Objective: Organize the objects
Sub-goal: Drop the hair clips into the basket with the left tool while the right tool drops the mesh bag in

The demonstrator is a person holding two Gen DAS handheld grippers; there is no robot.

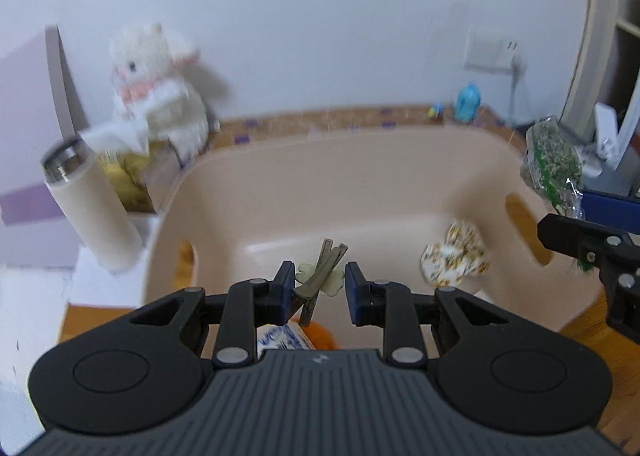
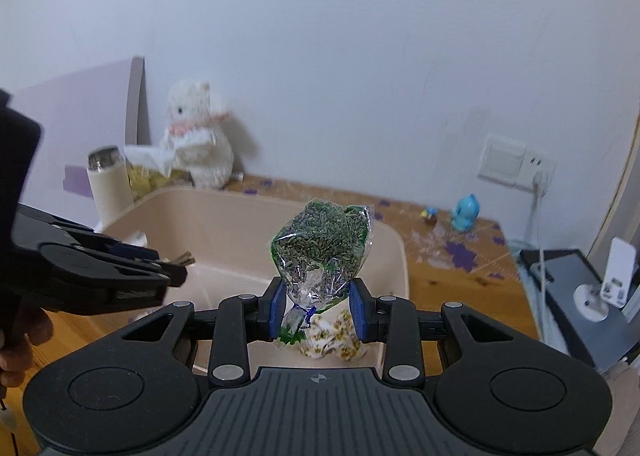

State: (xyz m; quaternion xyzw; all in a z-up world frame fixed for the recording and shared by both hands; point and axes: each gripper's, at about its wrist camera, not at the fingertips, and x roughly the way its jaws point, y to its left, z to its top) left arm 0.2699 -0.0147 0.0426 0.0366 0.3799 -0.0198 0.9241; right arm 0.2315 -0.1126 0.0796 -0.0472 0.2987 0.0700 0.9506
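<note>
Your left gripper (image 1: 316, 292) hangs over the near rim of the beige bin (image 1: 360, 184); its jaws stand apart, the hair clip (image 1: 320, 276) touching only the left pad. Your right gripper (image 2: 318, 310), above the bin's right side, is clamped on the clear bag of green pellets (image 2: 320, 252). A floral pouch (image 1: 454, 256) lies inside the bin.

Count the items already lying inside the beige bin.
1 clearly: a yellow-flowered packet on the bin floor, right side. The hair clip and green-filled bag hang above it in the left gripper and right gripper. The grippers may hide others.
</note>
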